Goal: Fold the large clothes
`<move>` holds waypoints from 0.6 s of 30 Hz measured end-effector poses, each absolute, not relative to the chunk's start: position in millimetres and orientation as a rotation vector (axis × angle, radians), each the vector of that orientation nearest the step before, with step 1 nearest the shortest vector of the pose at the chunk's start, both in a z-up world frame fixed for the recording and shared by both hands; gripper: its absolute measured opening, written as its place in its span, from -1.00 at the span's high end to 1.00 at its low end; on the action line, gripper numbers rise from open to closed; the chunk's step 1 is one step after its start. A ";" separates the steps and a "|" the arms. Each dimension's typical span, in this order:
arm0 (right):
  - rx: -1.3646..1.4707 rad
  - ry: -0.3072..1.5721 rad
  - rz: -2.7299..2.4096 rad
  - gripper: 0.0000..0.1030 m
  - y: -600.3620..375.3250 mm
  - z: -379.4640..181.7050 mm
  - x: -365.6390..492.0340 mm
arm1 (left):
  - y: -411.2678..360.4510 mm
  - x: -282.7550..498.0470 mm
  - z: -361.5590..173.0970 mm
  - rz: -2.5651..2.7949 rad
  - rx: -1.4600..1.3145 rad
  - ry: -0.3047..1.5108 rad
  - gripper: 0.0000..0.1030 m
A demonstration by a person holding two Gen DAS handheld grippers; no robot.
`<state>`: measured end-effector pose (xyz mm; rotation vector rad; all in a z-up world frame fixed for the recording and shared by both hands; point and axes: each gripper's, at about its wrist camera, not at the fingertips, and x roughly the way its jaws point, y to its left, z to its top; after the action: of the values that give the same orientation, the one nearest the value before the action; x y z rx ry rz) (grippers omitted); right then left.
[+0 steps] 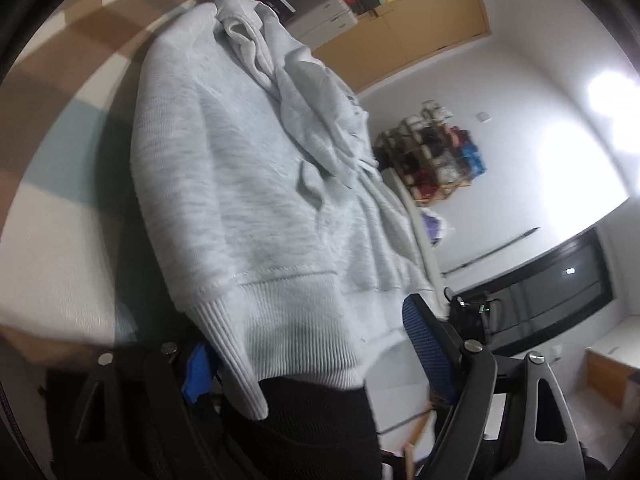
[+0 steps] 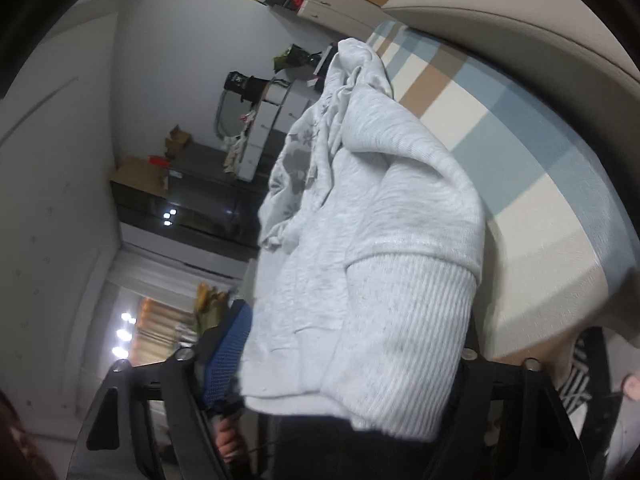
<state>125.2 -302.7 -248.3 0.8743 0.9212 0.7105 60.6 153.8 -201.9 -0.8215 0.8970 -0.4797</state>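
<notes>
A light grey sweatshirt [image 1: 248,184] hangs in the air, stretched away from the camera over a checked bed cover [image 1: 60,152]. My left gripper [image 1: 316,360] is shut on its ribbed hem, the cloth bunched between the blue-padded fingers [image 1: 424,344]. In the right wrist view the same sweatshirt [image 2: 360,240] hangs from my right gripper [image 2: 340,372], which is shut on the ribbed hem too; a blue-padded finger [image 2: 228,344] shows on the left, the other is hidden by cloth. The far end of the garment droops crumpled.
The checked bed cover [image 2: 500,128] in blue, tan and white lies under the garment. A wooden wardrobe [image 1: 420,28], a shelf of shoes [image 1: 436,156], drawers [image 2: 280,112] and a dark cabinet [image 2: 192,184] stand around the room.
</notes>
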 end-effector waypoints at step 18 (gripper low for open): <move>0.059 0.813 0.278 0.81 -254.5 -202.1 66.3 | 158.7 37.0 -191.5 -0.033 -0.357 1.084 0.97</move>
<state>66.3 -254.5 -202.1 0.0590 0.8134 0.2784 37.0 158.7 -191.5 -0.3565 1.0837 -0.0327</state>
